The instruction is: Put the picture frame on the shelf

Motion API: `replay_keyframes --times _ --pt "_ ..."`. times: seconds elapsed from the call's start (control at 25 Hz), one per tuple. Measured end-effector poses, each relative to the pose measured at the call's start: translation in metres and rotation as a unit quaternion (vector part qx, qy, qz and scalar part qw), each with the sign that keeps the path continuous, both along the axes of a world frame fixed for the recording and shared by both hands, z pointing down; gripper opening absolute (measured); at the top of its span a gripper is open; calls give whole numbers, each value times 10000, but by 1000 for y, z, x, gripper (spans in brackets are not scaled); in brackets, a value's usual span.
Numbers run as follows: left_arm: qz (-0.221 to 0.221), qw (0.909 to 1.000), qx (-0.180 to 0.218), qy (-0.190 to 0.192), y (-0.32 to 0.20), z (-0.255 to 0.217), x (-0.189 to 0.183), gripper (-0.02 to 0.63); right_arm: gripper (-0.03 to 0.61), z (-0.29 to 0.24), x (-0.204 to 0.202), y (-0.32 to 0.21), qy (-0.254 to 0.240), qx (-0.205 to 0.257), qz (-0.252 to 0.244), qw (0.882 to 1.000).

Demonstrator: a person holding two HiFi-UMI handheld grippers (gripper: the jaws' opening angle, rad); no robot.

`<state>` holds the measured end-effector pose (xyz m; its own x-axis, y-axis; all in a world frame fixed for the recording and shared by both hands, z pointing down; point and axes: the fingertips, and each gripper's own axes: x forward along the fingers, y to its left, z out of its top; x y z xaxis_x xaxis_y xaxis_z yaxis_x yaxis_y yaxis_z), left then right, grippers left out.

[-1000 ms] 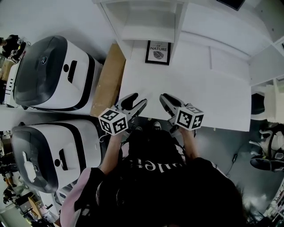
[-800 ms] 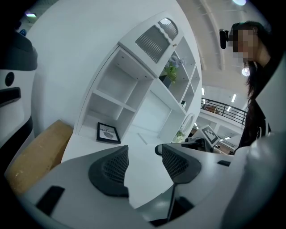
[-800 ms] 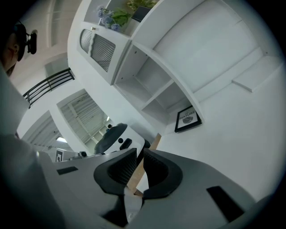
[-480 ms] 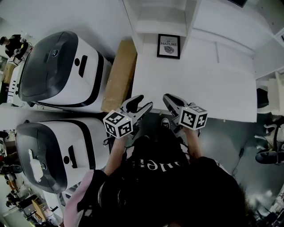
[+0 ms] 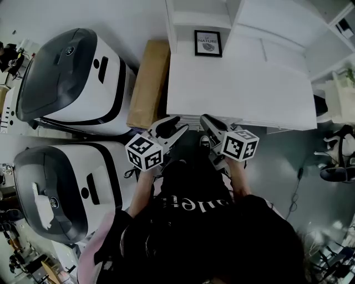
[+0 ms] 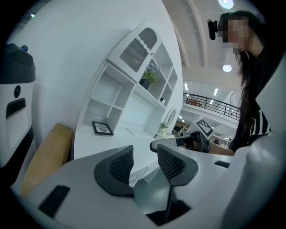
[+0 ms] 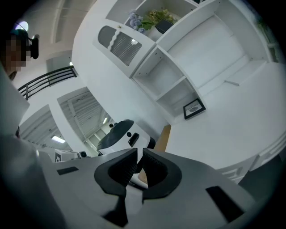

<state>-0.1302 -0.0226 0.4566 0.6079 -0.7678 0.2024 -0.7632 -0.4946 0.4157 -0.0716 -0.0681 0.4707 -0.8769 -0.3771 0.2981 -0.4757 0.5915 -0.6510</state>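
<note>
picture frame (image 5: 208,43) on table (image 5: 238,91), at shelf (image 5: 199,16) foot | box (image 5: 148,83) left of table

black picture frame (image 5: 208,43), white shelf (image 5: 199,19) and desk (image 5: 238,89), tan box (image 5: 148,83), grey-and-white machines (image 5: 66,77).

The person holds both forearms forward, side by side. The left gripper (image 5: 178,123) points slightly downward, its jaws apart and empty, and they have just been closing. Just to its right, the right gripper (image 5: 206,120) has its jaws nearly together with nothing between them.
</note>
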Motion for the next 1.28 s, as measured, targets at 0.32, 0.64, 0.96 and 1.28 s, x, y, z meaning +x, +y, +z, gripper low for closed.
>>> replay_keyframes --times 0.32,0.64,0.96,1.28 --pt "186 9997 100 -101 55 1 1 115 69 1 8 60 185 222 216 9993" --pt "382 9990 159 -156 78 2 11 60 69 -6 21 86 203 435 411 9980" --pt "589 9980 193 -129 85 -1 20 58 66 -8 25 97 246 510 462 9973" --pt "636 9977 196 -153 88 -3 23 58 64 -10 28 99 290 565 482 9968"
